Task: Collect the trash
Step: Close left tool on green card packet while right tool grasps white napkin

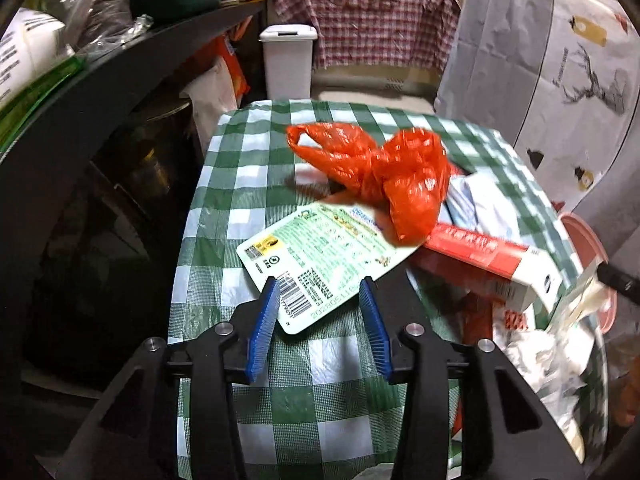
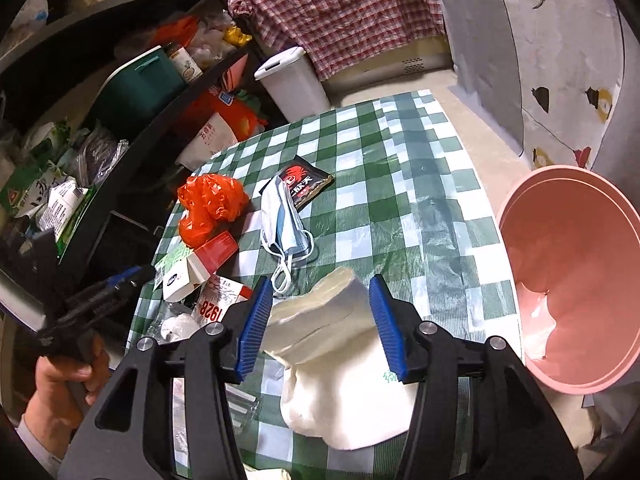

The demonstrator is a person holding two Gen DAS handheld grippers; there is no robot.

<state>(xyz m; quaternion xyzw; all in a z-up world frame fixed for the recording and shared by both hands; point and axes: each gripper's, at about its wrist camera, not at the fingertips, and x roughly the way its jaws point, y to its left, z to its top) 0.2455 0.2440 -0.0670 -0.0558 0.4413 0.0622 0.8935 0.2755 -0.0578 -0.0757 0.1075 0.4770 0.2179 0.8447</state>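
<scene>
Several pieces of trash are spread over a table [image 2: 404, 168] covered with a green-and-white checked cloth. A dark shelf unit [image 2: 120, 92] crammed with bags and boxes is seen along the table's left edge, and a pink basin [image 2: 568, 248] just off its right edge. A white bin [image 2: 292, 80] stands beyond the far end. On the cloth, an orange plastic bag [image 2: 212, 208] is heaped against a red-and-white box [image 2: 204, 264], with a face mask [image 2: 284, 224] and a dark sachet [image 2: 306, 182] close by. A white paper bag [image 2: 340, 360] lies nearest. The right gripper [image 2: 320, 324] is parted, the folded top of the paper bag between its blue pads, not pressed. The left gripper [image 1: 320, 328] is likewise parted, its pads either side of a green printed card [image 1: 320, 264], which is not clamped.
</scene>
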